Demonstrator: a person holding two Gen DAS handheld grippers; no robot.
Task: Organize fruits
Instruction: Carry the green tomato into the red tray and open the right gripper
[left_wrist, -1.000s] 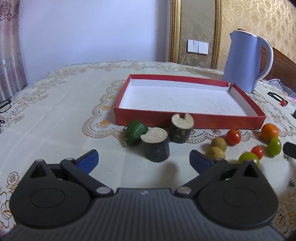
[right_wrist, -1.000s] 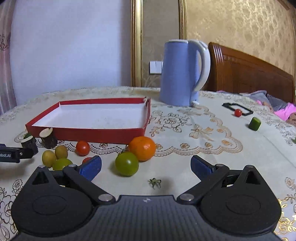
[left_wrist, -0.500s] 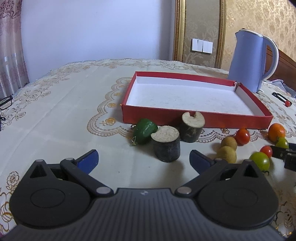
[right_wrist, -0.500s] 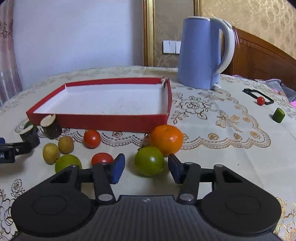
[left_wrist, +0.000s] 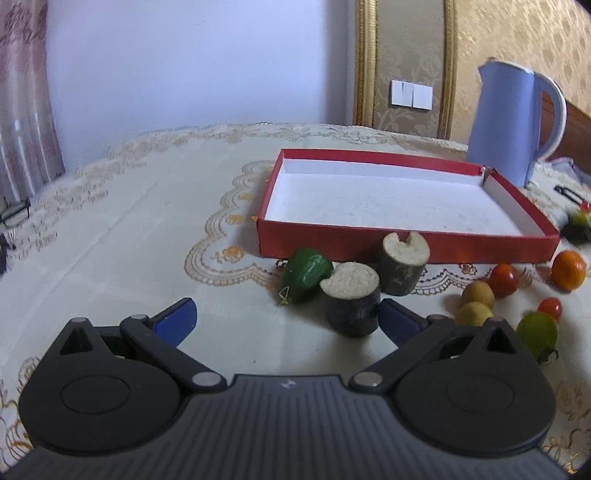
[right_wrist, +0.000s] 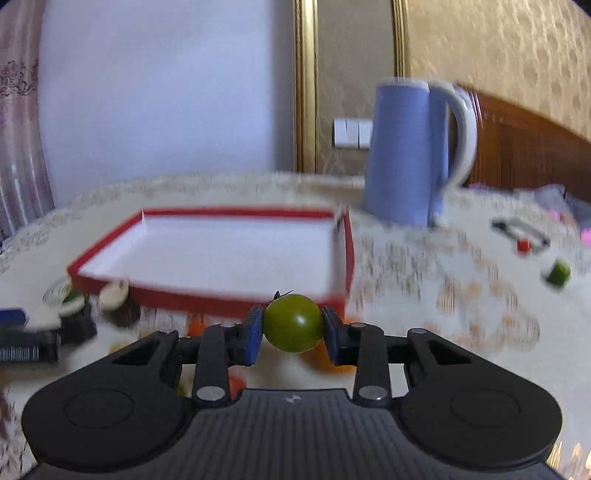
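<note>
A red tray (right_wrist: 343, 251) sits on the counter (left_wrist: 147, 229) before a blue kettle (right_wrist: 402, 155), with two log stumps (left_wrist: 352, 302), a green pepper (left_wrist: 306, 273) and loose fruit beside it. The right tool (right_wrist: 291, 328) has just closed on a green tomato (right_wrist: 293, 323), pinched between its pads, raised before the tray's near wall. The left tool (left_wrist: 286, 317) stands wide open, empty, near the stumps.
</note>
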